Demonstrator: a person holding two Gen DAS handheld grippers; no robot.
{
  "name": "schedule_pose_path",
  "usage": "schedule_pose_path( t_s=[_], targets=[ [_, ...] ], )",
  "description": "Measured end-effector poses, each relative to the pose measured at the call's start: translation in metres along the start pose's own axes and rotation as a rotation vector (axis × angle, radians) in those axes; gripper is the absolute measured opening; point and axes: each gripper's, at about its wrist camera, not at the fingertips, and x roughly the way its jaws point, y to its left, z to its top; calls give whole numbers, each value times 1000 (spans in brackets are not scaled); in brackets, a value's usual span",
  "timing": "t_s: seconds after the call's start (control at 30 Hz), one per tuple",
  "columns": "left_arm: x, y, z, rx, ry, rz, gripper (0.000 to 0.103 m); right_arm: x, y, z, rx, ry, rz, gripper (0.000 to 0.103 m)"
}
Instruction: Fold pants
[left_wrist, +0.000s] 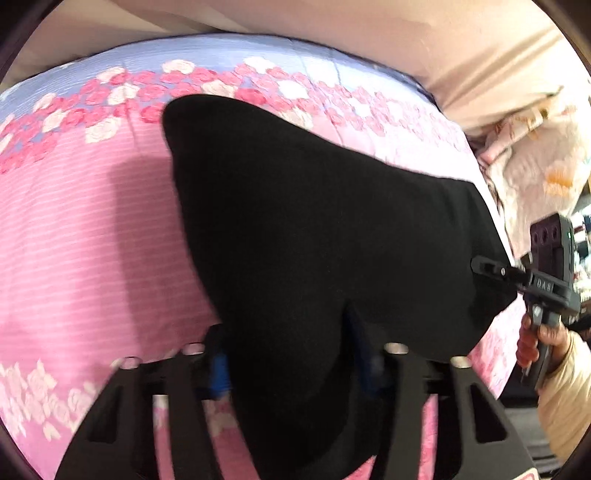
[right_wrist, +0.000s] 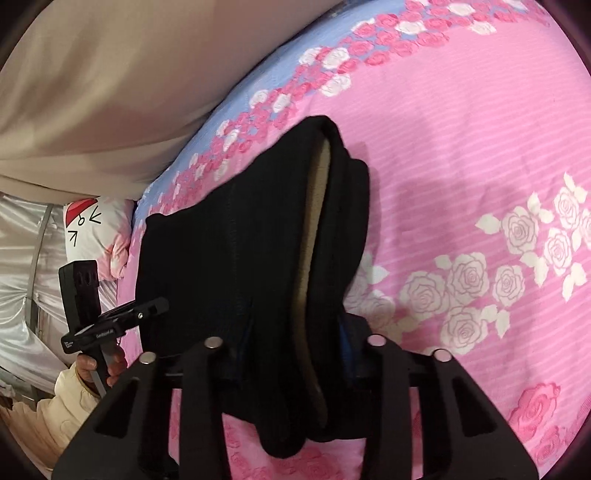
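Black pants (left_wrist: 314, 229) hang stretched between my two grippers above a pink rose-print bedspread (left_wrist: 92, 240). My left gripper (left_wrist: 291, 350) is shut on one end of the pants, cloth bunched between its blue-padded fingers. My right gripper (left_wrist: 480, 266) grips the opposite end at the right. In the right wrist view the pants (right_wrist: 229, 258) show a beige lining at the open waistband, and my right gripper (right_wrist: 295, 350) is shut on that edge. The left gripper (right_wrist: 155, 306) holds the far corner at the left.
A beige quilt or pillow (right_wrist: 110, 92) lies along the bed's far side. A white cartoon-print pillow (right_wrist: 96, 229) and silvery fabric (right_wrist: 22, 277) sit off the bed's end. A floral pillow (left_wrist: 535, 155) lies at the right.
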Motion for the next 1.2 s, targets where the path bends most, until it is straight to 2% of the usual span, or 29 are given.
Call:
schedule_pose_path(
  t_s=[0.13, 0.23, 0.33, 0.43, 0.47, 0.5, 0.53, 0.57, 0.6, 0.67, 0.73, 0.77, 0.8, 0.83, 0.87, 0.93, 0.97, 1.03, 1.13, 1.2],
  targets=[
    [-25, -7, -14, -1, -14, 6, 36, -22, 28, -7, -75, 4, 14, 32],
    [-43, -17, -43, 2, 10, 16, 36, -36, 44, -32, -112, 57, 6, 32],
    [-56, -21, -89, -23, 51, 12, 36, -42, 45, -66, -98, 106, 6, 32],
    [-49, -21, -126, -40, 84, 44, 38, -35, 30, -106, -58, 156, -15, 33],
    [-44, -20, -137, -38, 83, 61, 42, -27, 21, -118, -44, 160, -45, 36],
    [-43, -18, -141, -55, 54, 60, 44, -20, 10, -124, -1, 155, -37, 39],
    [-42, -15, -142, -76, 38, 53, 48, -17, -1, -123, 51, 129, -26, 48],
    [-40, -12, -139, -96, 38, 58, 58, -16, -6, -121, 84, 121, -26, 55],
    [-41, -10, -137, -108, 39, 70, 62, -17, -10, -117, 116, 126, -21, 56],
    [-52, -10, -133, -100, 27, 100, 64, -30, -2, -112, 90, 114, -63, 56],
    [-73, -11, -133, -65, -15, 189, 67, -54, 12, -105, 28, 46, -141, 56],
    [-88, -10, -133, -48, -41, 272, 70, -77, 21, -101, -12, -34, -181, 57],
    [-101, -10, -132, -34, -63, 335, 70, -92, 30, -98, -37, -89, -196, 57],
    [-113, -11, -131, -17, -88, 382, 70, -104, 41, -95, -66, -133, -194, 50],
    [-128, -16, -126, 4, -129, 422, 70, -108, 53, -89, -100, -149, -180, 37],
    [-146, -26, -113, 28, -190, 433, 70, -96, 88, -76, -208, -125, -189, 26],
    [-145, -41, -99, 43, -220, 415, 70, -85, 100, -72, -256, -107, -197, 19],
    [-132, -61, -80, 93, -245, 418, 74, -47, 125, -66, -367, -73, -260, 17],
    [-87, -72, -61, 162, -170, 543, 75, -3, 125, -59, -380, -1, -293, 17],
    [-51, -63, -62, 175, -94, 638, 74, 27, 110, -60, -417, 52, -415, 15]
  ],
)
